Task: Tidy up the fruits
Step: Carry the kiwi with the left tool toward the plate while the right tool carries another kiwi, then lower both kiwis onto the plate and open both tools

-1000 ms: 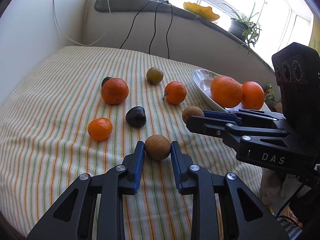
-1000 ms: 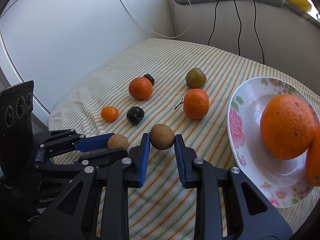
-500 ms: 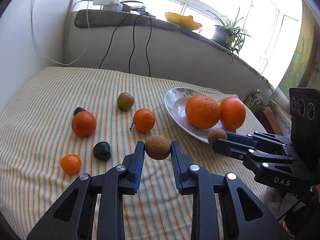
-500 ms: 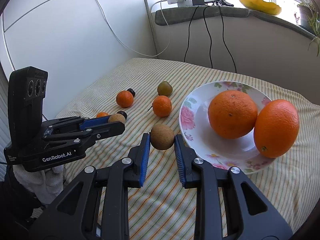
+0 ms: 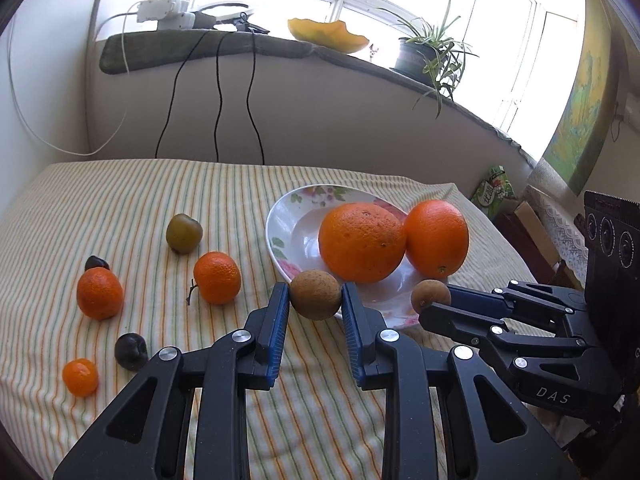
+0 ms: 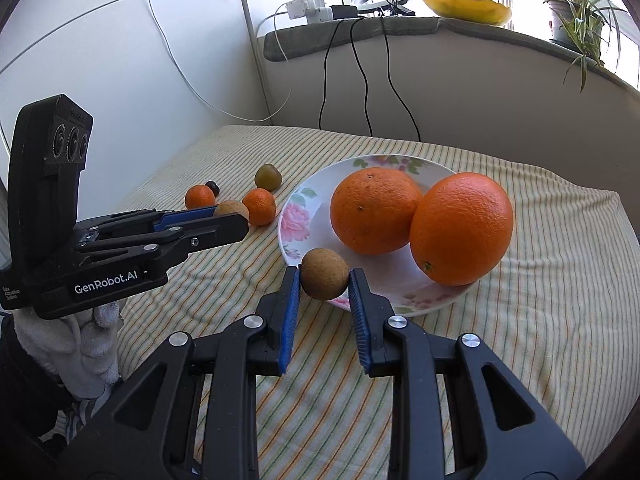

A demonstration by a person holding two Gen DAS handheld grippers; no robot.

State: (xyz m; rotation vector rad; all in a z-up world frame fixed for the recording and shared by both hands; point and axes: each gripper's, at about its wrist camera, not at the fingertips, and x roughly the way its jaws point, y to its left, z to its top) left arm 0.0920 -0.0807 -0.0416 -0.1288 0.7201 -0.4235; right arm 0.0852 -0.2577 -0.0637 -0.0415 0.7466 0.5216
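Now, the step in hand: carrying two small brown fruits to the plate, by my reading.
Left fruit: the brown fruit (image 5: 316, 295) is pinched between the blue pads of the left gripper (image 5: 316, 300), jaws nearly closed on its sides; it hangs clear of the cloth, just before the plate's near rim.
Right fruit: a second brown fruit (image 6: 324, 274) sits clamped the same way in the right gripper (image 6: 325, 280), also at the near rim.
Plate: the flowered plate (image 5: 288, 216) already holds two large oranges (image 5: 362, 242) touching each other; bare plate shows mostly on the left and front.
Doing it well: bring each fruit over the bare part of the plate, not over the oranges, lower until it nearly rests, then ease the jaws apart; a round fruit dropped from height will likely roll off the shallow rim.
Spacing: the two grippers are close side by side, so place one fruit at a time to avoid a knock.
Left on the striped cloth (image 5: 120, 200): three mandarins (image 5: 217, 278), a greenish fruit (image 5: 184, 233) and two dark plums (image 5: 131, 352), all apart from the plate.
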